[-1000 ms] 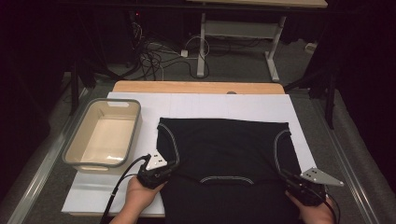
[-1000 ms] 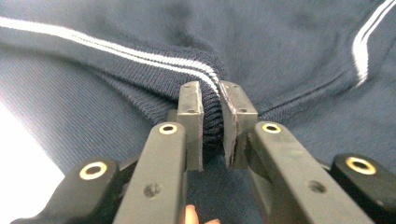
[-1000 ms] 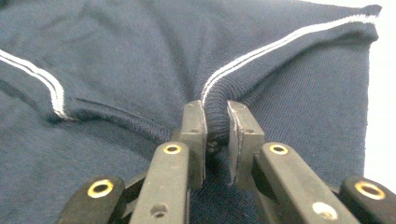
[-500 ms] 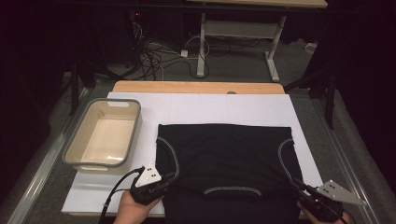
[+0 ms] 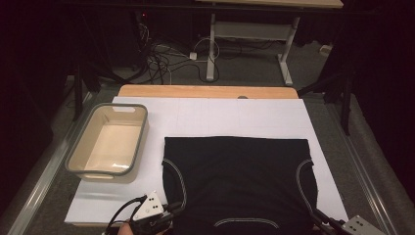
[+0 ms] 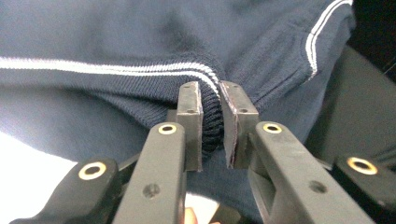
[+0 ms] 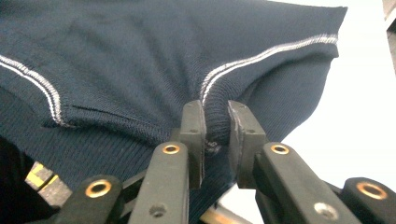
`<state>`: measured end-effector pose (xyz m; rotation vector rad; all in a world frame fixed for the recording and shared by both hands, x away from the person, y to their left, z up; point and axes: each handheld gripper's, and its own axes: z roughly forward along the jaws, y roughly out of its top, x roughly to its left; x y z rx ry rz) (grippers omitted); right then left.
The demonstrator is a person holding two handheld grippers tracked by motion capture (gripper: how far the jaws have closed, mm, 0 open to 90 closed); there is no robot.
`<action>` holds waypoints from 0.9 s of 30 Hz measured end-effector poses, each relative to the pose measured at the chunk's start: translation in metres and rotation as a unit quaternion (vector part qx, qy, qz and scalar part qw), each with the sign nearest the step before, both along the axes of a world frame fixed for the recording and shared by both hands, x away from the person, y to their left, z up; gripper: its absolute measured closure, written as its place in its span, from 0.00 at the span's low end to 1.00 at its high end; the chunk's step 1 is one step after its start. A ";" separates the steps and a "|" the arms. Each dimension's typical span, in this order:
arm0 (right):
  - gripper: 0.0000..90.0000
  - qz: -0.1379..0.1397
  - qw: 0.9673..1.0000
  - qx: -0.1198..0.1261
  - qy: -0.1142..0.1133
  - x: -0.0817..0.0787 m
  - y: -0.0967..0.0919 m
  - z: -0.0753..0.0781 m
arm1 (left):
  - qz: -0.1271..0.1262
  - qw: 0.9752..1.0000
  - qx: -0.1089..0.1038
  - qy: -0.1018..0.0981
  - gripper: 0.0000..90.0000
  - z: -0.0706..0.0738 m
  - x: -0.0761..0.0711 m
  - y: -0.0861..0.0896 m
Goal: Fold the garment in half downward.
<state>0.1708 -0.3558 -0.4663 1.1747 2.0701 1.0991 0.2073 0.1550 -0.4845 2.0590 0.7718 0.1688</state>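
A dark navy garment (image 5: 240, 181) with white trim lies flat on the white board (image 5: 220, 115), its near part reaching the front edge. My left gripper (image 5: 172, 213) is at the garment's near left corner, and its jaws (image 6: 219, 100) are shut on a ribbed fold of the navy fabric (image 6: 140, 37). My right gripper (image 5: 319, 219) is at the near right corner. Its jaws (image 7: 215, 116) have just been opening a little, with the ribbed trim edge (image 7: 116, 51) still bunched between the pads.
A beige bin (image 5: 128, 107) with a grey rim stands at the left of the board, beside the garment. A wooden table edge (image 5: 205, 91) runs along the back. Cables (image 5: 166, 54) and desk legs (image 5: 211, 49) are on the floor beyond.
Both grippers have moved toward the near edge of the table and dragged the garment with them. Its far edge now lies closer to me.
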 end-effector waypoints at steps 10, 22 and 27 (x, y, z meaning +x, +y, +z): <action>0.60 0.044 0.999 0.012 -0.017 0.004 0.039 0.013 | -0.022 0.999 -0.017 -0.018 0.55 0.017 -0.004 -0.032; 0.64 0.126 0.990 -0.051 0.038 0.015 0.107 -0.022 | -0.086 0.995 0.040 -0.016 0.64 -0.014 -0.013 -0.112; 0.93 0.139 0.988 -0.041 0.046 0.014 0.107 -0.023 | -0.083 0.995 0.043 -0.024 0.89 -0.015 -0.011 -0.110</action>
